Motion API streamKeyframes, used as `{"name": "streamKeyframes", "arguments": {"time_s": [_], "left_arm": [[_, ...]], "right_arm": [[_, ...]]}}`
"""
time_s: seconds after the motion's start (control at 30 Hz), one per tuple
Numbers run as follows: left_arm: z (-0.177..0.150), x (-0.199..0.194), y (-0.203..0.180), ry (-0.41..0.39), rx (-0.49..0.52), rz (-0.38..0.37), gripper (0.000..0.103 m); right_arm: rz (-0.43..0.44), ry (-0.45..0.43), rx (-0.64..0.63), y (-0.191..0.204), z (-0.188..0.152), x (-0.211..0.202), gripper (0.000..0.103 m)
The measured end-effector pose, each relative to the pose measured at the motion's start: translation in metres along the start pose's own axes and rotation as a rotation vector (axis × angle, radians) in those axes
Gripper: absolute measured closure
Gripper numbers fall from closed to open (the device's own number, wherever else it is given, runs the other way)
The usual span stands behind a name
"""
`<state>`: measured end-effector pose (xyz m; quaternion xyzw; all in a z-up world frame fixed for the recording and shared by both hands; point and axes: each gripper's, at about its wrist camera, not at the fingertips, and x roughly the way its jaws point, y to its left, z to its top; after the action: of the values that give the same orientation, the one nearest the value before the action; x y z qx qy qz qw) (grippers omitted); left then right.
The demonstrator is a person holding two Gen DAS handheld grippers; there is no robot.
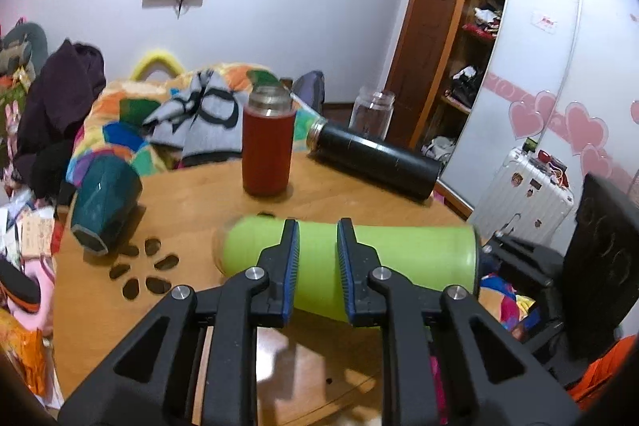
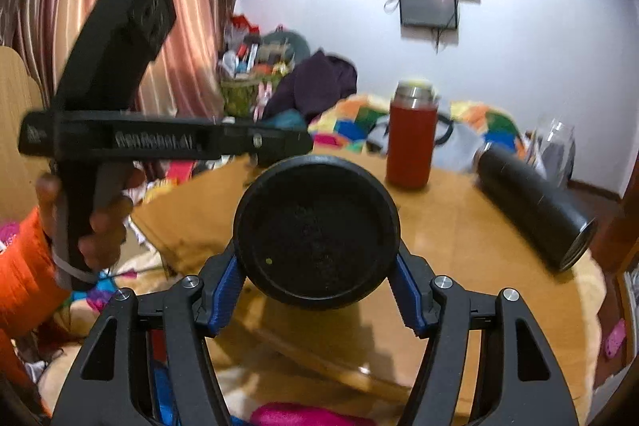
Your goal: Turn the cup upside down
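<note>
Right claw (image 2: 317, 266) shut tight on the green cup (image 1: 399, 254), with blue pads (image 2: 227, 286) squeezing its dark round bottom at 9 and 3 o'clock. Cup held sideways above the wooden table (image 1: 191, 210), bottom end facing the right camera, so not upside down yet. Left claw (image 1: 318, 226) open just a little, with a thin gap between its two blue pads and nothing pinched in there. Parked right in front of the middle of the cup in the left view; hard to tell if touching. From the right camera, that same left claw seen side-on at 10 o'clock, its tip just above the cup. Gripped from below by a hand (image 2: 100, 222) in an orange sleeve at 9 o'clock. Farther out in the left view, a red bottle (image 1: 265, 154) with a silver top standing up straight at 12 o'clock. Next to it at 1 o'clock, a long black bottle (image 1: 375, 162) lying flat on the table. Behind that, a clear glass jar (image 1: 371, 110), standing up. At 10 o'clock, a dark blue-green cup (image 1: 106, 206) tipped over near the table edge. Past the table at 11 o'clock, a pile of bright blankets (image 1: 120, 106). Way over at 3 o'clock, a white suitcase (image 1: 523, 194) on the floor.
</note>
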<state>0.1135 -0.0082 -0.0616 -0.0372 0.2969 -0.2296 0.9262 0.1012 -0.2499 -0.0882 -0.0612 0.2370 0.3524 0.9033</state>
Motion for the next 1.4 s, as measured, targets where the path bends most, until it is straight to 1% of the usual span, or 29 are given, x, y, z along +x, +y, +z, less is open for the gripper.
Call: {"name": "streamKeyframes", "arguments": {"time_s": [0.1, 0.2, 0.27, 0.37, 0.47, 0.53, 0.63, 0.83, 1.03, 1.2, 1.27, 1.4], "left_arm": [[0.008, -0.006, -0.005, -0.03, 0.015, -0.005, 0.085], [0.013, -0.008, -0.007, -0.052, 0.018, 0.001, 0.085], [0.016, -0.009, -0.006, -0.062, 0.015, 0.002, 0.089], [0.021, -0.01, -0.003, -0.077, 0.011, 0.02, 0.089], [0.027, -0.009, 0.002, -0.083, -0.001, 0.029, 0.089], [0.031, -0.009, 0.006, -0.089, -0.012, 0.02, 0.092], [0.035, -0.008, 0.011, -0.096, -0.018, 0.021, 0.092], [0.039, 0.0, 0.021, -0.097, -0.04, 0.036, 0.092], [0.036, 0.006, 0.033, -0.089, -0.058, 0.07, 0.092], [0.032, 0.01, 0.044, -0.076, -0.084, 0.075, 0.092], [0.031, 0.012, 0.048, -0.066, -0.097, 0.064, 0.092], [0.029, 0.015, 0.048, -0.059, -0.097, 0.067, 0.092]], "right_arm": [[-0.019, -0.052, -0.026, 0.0, 0.014, -0.014, 0.041], [-0.019, -0.089, -0.028, -0.002, 0.027, -0.019, 0.041], [-0.013, -0.099, -0.017, -0.005, 0.033, -0.018, 0.041], [-0.009, -0.104, -0.009, -0.008, 0.042, -0.012, 0.041], [-0.014, -0.096, -0.002, -0.008, 0.052, -0.005, 0.041], [-0.019, -0.096, -0.003, -0.008, 0.057, -0.002, 0.041], [-0.028, -0.092, -0.003, -0.006, 0.065, 0.004, 0.041], [-0.017, -0.078, 0.015, -0.012, 0.074, 0.016, 0.041], [-0.014, -0.066, 0.019, -0.013, 0.082, 0.03, 0.041], [-0.02, -0.059, 0.005, -0.008, 0.086, 0.039, 0.041], [-0.021, -0.055, 0.015, -0.009, 0.087, 0.041, 0.041], [-0.002, -0.047, 0.038, -0.014, 0.088, 0.042, 0.041]]}}
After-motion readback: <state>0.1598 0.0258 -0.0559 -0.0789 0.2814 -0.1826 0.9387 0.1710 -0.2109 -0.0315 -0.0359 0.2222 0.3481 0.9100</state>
